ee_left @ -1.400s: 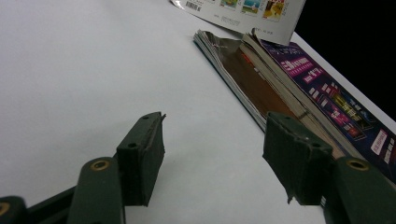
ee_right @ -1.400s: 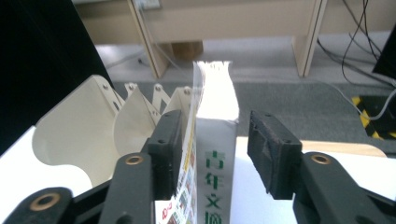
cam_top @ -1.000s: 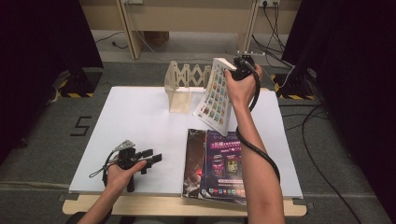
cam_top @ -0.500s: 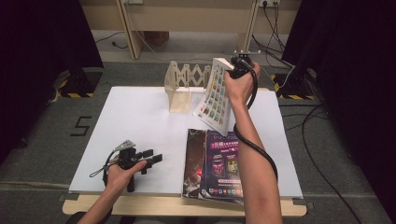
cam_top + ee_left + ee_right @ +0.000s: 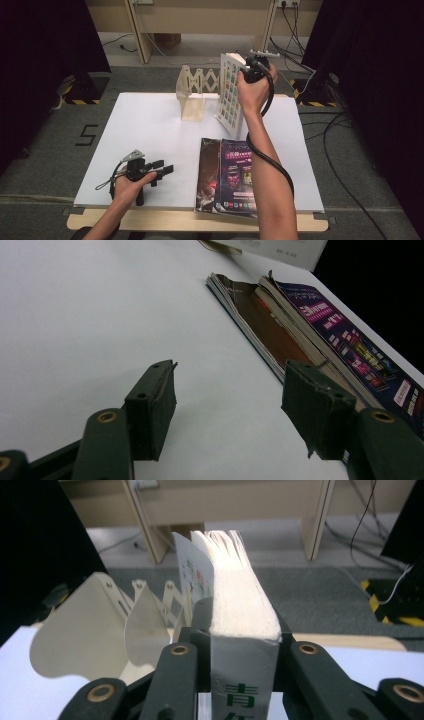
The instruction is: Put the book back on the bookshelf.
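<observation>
- Holding the white book [image 5: 231, 90] upright at the far side of the worktop [image 5: 150, 130], I have the right hand-held gripper [image 5: 256, 67] pinching it by the spine end; its jaws have just been closing, and the book sits squeezed between them.
- From the right gripper view, the book [image 5: 240, 605] stands just beside the wooden rack [image 5: 95, 630], not yet in a slot as far as I can tell.
- As I judge it, the long axis runs nearly vertical, leaning slightly, the bottom edge at the worktop, the patterned cover facing left toward the rack [image 5: 196, 92].
- Risk: the pages fan loose at the top, so the block could sag or twist in the grip.
- Risk: a skewed descent could catch a divider and shove the light rack away.
- Left hand-held gripper [image 5: 162, 169] lies spread wide, pinching nothing, near the magazines [image 5: 227, 175].
</observation>
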